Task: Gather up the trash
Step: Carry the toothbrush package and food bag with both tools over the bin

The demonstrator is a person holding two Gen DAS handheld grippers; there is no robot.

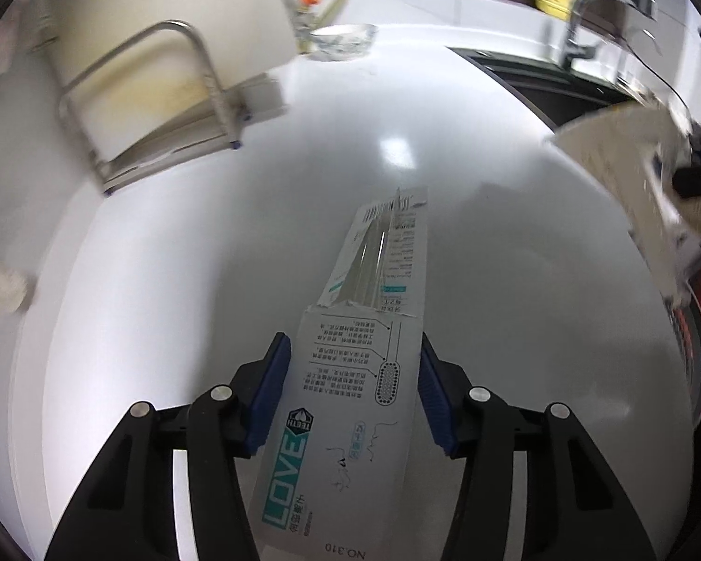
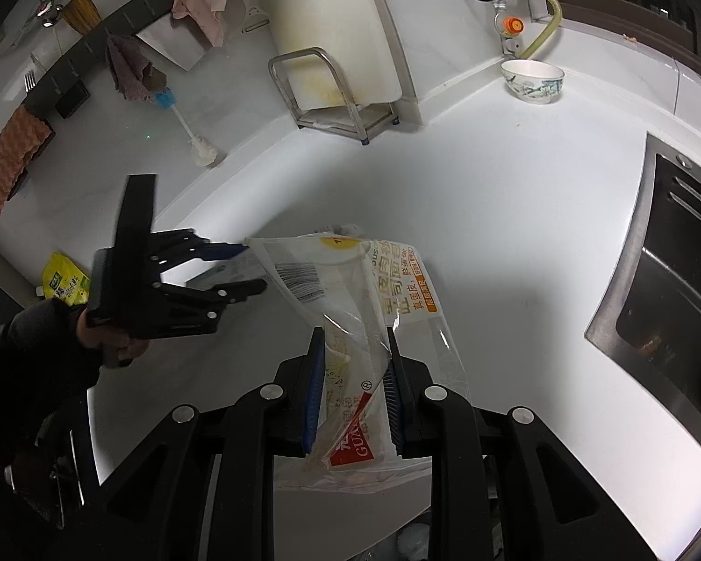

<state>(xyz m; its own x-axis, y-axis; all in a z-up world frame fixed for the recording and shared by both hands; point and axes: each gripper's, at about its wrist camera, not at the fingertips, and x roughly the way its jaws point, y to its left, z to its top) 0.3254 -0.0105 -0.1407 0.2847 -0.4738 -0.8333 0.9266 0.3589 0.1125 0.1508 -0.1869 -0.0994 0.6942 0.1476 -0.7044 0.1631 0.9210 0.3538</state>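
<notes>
Left gripper (image 1: 350,388) is clamping one long white toothbrush package with teal "LOVE" print (image 1: 360,360) between its two blue pads (image 1: 268,395), holding it above the white countertop (image 1: 210,233). Right gripper (image 2: 355,390) is pinching one crumpled clear plastic bread wrapper with orange lettering (image 2: 374,308), also lifted over the counter. Further out: one yellow-green snack packet (image 2: 65,285) is lying at the counter's left edge, one patterned ceramic bowl (image 2: 532,80) is sitting near the wall, and one white cutting board (image 2: 332,23) is standing in one metal rack (image 2: 346,114).

Black tool (image 1: 350,388), blue pads (image 1: 267,392)
</notes>
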